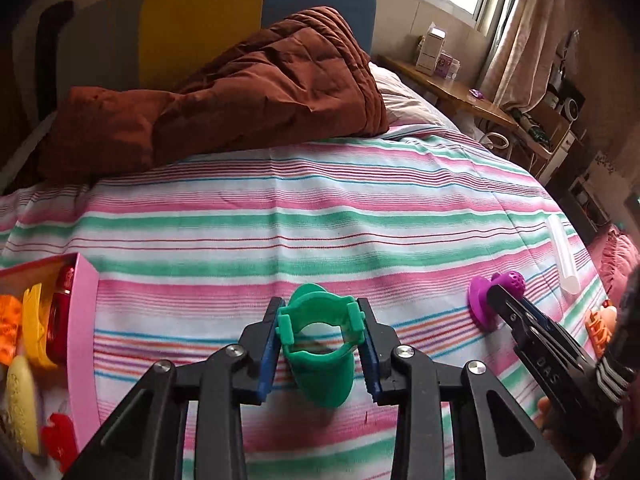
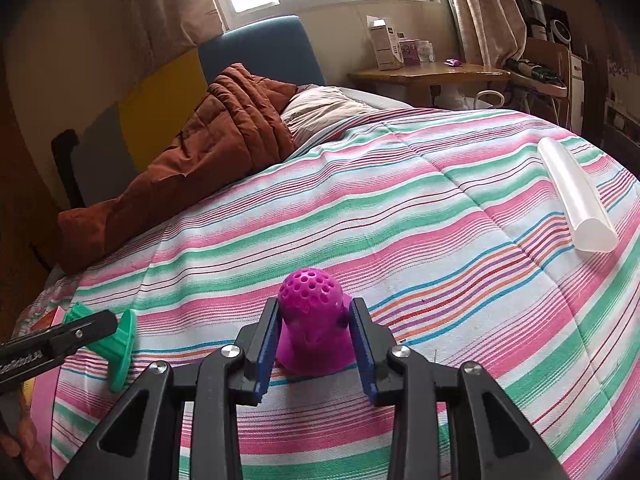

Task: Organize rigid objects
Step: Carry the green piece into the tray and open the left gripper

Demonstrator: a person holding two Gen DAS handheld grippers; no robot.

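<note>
Green plastic piece [image 1: 318, 344] clamped in left tongs [image 1: 319, 338]; right tongs [image 2: 313, 336] clamp purple piece [image 2: 310, 320].

White lettering reading "GenRobot.AI" is showing on the black left gripper [image 2: 120, 326], well left of the right gripper's fingers.

Rumpled brown quilt [image 1: 240, 92], perhaps boxes on bedside table [image 2: 424, 74]

Striped bed [image 2: 400, 208] — brown quilt [image 2: 208, 140], white tube [image 2: 572, 196], pink box [image 1: 82, 340]
</note>
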